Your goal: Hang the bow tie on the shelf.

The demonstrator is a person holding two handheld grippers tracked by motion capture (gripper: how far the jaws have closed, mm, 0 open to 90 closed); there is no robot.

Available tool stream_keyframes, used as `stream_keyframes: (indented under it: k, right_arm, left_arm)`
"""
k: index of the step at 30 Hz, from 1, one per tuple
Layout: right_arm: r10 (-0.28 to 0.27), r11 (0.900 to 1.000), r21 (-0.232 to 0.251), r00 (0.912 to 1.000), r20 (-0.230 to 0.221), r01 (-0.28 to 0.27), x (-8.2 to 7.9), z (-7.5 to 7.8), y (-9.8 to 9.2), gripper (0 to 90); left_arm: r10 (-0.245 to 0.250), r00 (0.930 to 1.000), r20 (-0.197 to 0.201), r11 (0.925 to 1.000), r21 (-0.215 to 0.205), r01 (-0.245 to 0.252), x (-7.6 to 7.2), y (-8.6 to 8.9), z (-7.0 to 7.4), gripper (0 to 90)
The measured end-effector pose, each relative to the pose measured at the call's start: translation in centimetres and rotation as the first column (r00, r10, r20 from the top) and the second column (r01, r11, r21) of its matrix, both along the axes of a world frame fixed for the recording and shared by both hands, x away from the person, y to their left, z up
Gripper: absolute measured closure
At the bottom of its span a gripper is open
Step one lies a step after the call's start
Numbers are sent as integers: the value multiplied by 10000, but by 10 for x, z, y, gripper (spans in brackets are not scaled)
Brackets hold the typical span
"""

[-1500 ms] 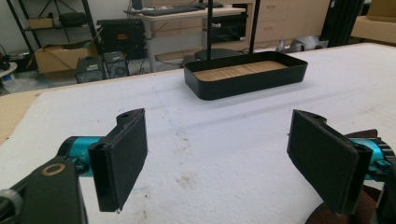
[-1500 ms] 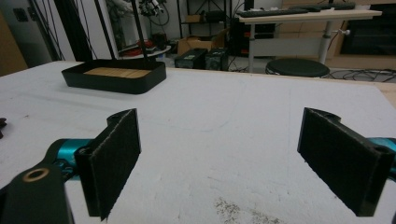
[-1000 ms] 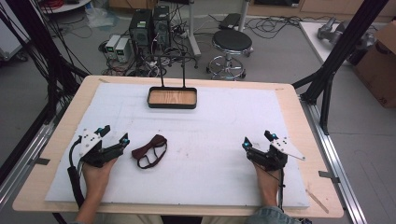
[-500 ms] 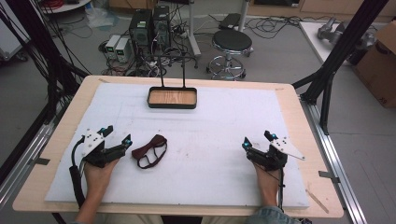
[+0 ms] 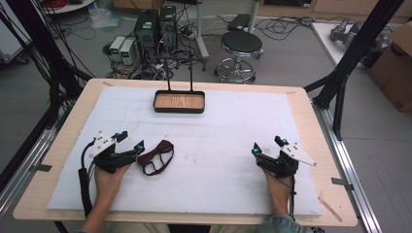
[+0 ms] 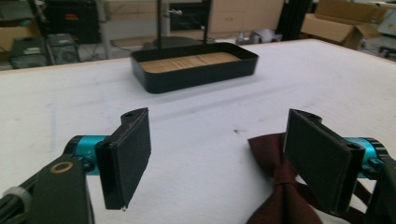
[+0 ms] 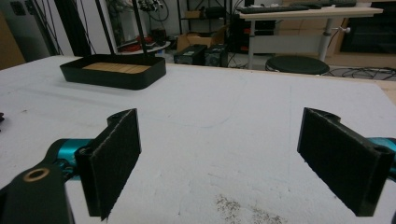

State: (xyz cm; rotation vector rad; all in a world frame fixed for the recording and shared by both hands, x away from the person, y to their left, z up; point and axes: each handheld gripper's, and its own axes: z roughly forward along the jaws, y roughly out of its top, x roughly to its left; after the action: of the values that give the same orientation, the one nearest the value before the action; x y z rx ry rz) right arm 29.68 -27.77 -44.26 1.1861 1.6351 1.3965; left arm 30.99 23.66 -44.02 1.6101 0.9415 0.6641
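A dark red bow tie [image 5: 156, 156] with its strap lies on the white mat at front left. My left gripper [image 5: 130, 140] stands open just left of it, one jaw tip almost at the tie's left wing. In the left gripper view the bow tie [image 6: 275, 179] lies partly behind the right jaw, and nothing sits between the jaws of the gripper [image 6: 224, 161]. My right gripper [image 5: 266, 146] rests at front right, open and empty; the right gripper view shows its jaws [image 7: 233, 163] wide apart over bare mat. A black tray [image 5: 179, 108] with a wooden floor sits at the back centre.
The tray [image 6: 194, 74] carries two thin upright black rods [image 5: 180, 73]. The white mat [image 5: 233, 126] covers most of the wooden table. Behind the table stand a stool [image 5: 241, 46], computer cases [image 5: 155, 24] and cables. Black frame posts flank both sides.
My left gripper has crept slightly right, towards the bow tie. The right gripper and the tie have not moved.
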Motion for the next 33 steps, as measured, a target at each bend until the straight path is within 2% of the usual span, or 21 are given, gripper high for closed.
stream_keyframes:
  k: [1, 2, 4, 5, 9, 12, 14, 16, 19, 22, 23, 24, 25, 28, 33]
  right_arm:
    - [16, 10000, -22, 10000, -1, -16, 0, 0, 0, 126]
    - [18, 10000, -24, 10000, -7, -18, 0, 0, 0, 126]
    - [23, 10000, -34, 10000, 4, -23, 0, 0, 0, 127]
    - [22, 10000, -45, 10000, 5, -22, 0, 0, 0, 127]
    - [23, 10000, -27, 10000, 7, -23, 0, 0, 0, 127]
    - [25, 10000, -42, 10000, 8, -25, 0, 0, 0, 126]
    - [18, 10000, -42, 10000, -10, -18, -1, 0, 1, 127]
    - [20, 10000, -63, 10000, 14, -20, 0, 0, 0, 126]
    - [33, 9999, -126, 10000, 61, -33, -1, 0, 1, 127]
    - [14, 9999, -129, 10000, 15, -14, -1, 0, 1, 127]
    - [0, 9999, -127, 10000, 12, 0, -1, 0, 2, 126]
    - [20, 9999, -153, 10000, 39, -19, -1, 0, 1, 127]
    - [16, 9999, -144, 10000, 18, -15, -1, 0, 1, 127]
    - [34, 9999, -127, 10000, 17, -34, -1, 0, 1, 126]
    - [49, 9999, -111, 10000, 25, -49, -1, 0, 1, 127]
  left_arm:
    - [-212, 9997, -146, 9992, 350, 217, 1, -7, 0, 249]
    - [-212, 9997, -146, 9992, 350, 217, 1, -7, 0, 265]
    - [-534, 9980, -333, 9968, 585, 553, 2, -12, 0, 319]
    - [-936, 9942, -525, 9931, 658, 969, 3, -15, 0, 360]
    - [-1185, 9898, -789, 9876, 941, 1258, 4, -21, 0, 397]
    - [-1393, 9803, -1398, 9788, 1309, 1577, 8, -26, -1, 456]
    - [-1456, 9707, -1909, 9703, 1641, 1778, 11, -31, -2, 465]
    - [-1453, 9695, -1975, 9686, 1716, 1801, 11, -32, -3, 468]
    - [-1587, 9662, -2033, 9630, 1840, 1969, 11, -33, -3, 530]
    - [-1789, 9569, -2288, 9501, 2124, 2285, 11, -37, -4, 581]
    - [-1789, 9569, -2288, 9501, 2124, 2285, 11, -37, -4, 610]
    - [-1945, 9483, -2507, 9396, 2302, 2535, 12, -39, -5, 626]
    - [-1973, 9468, -2542, 9366, 2363, 2586, 12, -40, -5, 651]
    - [-1977, 9474, -2517, 9353, 2409, 2592, 11, -40, -5, 722]
    - [-1973, 9435, -2663, 9368, 2325, 2615, 12, -40, -5, 758]
